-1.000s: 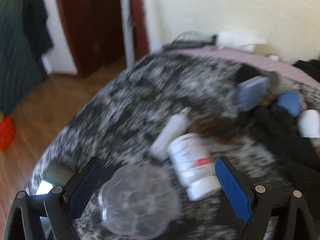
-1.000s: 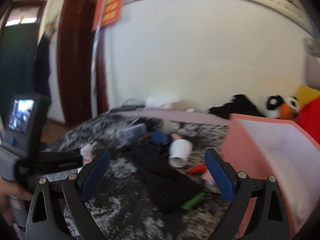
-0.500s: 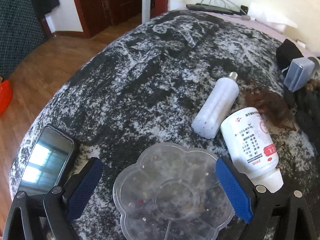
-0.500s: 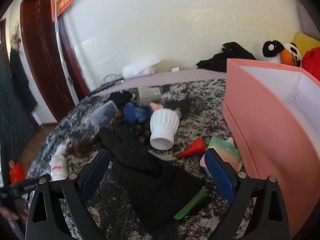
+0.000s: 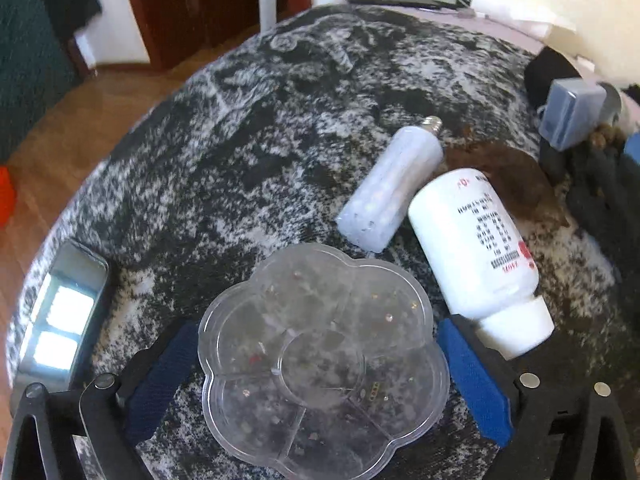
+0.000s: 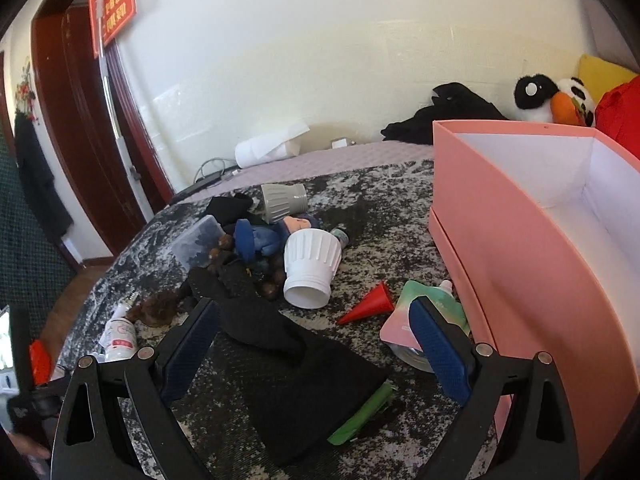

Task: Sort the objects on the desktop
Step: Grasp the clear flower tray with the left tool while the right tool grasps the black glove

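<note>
In the left wrist view my left gripper (image 5: 320, 368) is open, its blue fingers either side of a clear flower-shaped plastic tray (image 5: 320, 364) lying on the black-and-white speckled cloth (image 5: 240, 152). A white pill bottle (image 5: 476, 256) and a white LED bulb (image 5: 392, 188) lie just beyond on the right. In the right wrist view my right gripper (image 6: 312, 344) is open and empty above a black cloth (image 6: 296, 376). A pink box (image 6: 520, 264) stands open at the right.
A phone (image 5: 60, 312) lies at the cloth's left edge. A white bulb housing (image 6: 310, 268), a red cone (image 6: 370, 304), a green pouch (image 6: 424, 312), a blue doll (image 6: 260, 240), a grey bulb housing (image 6: 282, 200) and a clear case (image 6: 196, 244) are piled mid-cloth.
My left gripper has dropped and moved forward until its fingers flank the clear tray. My right gripper has tilted down towards the black cloth and the pile.
</note>
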A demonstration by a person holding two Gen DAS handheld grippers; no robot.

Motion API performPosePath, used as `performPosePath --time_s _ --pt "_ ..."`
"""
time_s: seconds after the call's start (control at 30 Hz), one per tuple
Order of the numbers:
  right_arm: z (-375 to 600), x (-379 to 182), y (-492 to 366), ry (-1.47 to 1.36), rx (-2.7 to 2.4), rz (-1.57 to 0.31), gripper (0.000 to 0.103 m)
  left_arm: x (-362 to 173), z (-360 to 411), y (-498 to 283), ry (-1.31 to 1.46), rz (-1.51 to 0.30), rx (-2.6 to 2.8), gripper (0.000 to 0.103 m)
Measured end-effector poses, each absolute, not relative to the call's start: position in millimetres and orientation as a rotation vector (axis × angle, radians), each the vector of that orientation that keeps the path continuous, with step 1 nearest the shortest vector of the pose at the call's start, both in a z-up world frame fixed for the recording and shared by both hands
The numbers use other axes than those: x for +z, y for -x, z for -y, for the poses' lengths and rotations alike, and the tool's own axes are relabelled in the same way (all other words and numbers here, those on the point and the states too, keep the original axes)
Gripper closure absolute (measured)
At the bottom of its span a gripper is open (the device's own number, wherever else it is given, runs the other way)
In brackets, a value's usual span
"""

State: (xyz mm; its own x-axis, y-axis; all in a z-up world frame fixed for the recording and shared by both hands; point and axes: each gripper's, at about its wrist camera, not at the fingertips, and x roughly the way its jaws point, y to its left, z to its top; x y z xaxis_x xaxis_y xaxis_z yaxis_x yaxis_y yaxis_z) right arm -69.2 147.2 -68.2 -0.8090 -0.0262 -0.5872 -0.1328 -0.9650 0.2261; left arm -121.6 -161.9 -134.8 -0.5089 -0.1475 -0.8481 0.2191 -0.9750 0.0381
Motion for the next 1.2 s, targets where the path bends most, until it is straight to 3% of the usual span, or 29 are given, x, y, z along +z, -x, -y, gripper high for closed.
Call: performPosePath --time_s 0.23,0.27,0.37,0.43,0.5,0.57,0.63,0.87,0.97,1.03,1.07,1.2 --pt "-146 -73 75 0.975 2.922 -0.39 0.006 -141 147 118 -1.344 0.033 -2.578 0.004" --pt "-146 -76 78 0.997 2.923 -0.398 0.006 -139 144 118 -1.351 0.04 -2.602 0.02" --pt "-149 -87 92 1.076 2.934 -0.43 0.006 -128 131 113 -1.358 0.082 -2.678 0.049" --pt "-148 -97 104 1.135 2.929 -0.403 0.006 -128 132 113 -1.359 0.094 -2.669 0.051" --pt "-144 -109 115 1.2 2.921 -0.357 0.006 -131 135 114 -1.361 0.099 -2.646 0.046" --pt "-136 -123 124 1.282 2.913 -0.295 0.01 -134 138 115 -1.363 0.105 -2.623 0.018" --pt "-124 -132 128 1.34 2.918 -0.21 0.012 -137 142 116 -1.365 0.11 -2.601 0.008" --pt "-91 -132 122 1.357 2.965 0.038 0.005 -148 157 120 -1.384 0.077 -2.525 0.0" --pt "-83 -137 121 1.339 2.931 0.146 0.021 -154 187 121 -1.481 -0.301 -2.496 0.001" --pt "-83 -133 119 1.331 2.962 0.133 0.061 -154 195 122 -1.503 -0.388 -2.497 0.005" --pt "-83 -130 118 1.324 2.97 0.132 0.068 -152 196 122 -1.509 -0.392 -2.509 0.005" --pt "-85 -118 111 1.277 3.037 0.043 0.078 -141 202 117 -1.496 -0.477 -2.562 0.005"
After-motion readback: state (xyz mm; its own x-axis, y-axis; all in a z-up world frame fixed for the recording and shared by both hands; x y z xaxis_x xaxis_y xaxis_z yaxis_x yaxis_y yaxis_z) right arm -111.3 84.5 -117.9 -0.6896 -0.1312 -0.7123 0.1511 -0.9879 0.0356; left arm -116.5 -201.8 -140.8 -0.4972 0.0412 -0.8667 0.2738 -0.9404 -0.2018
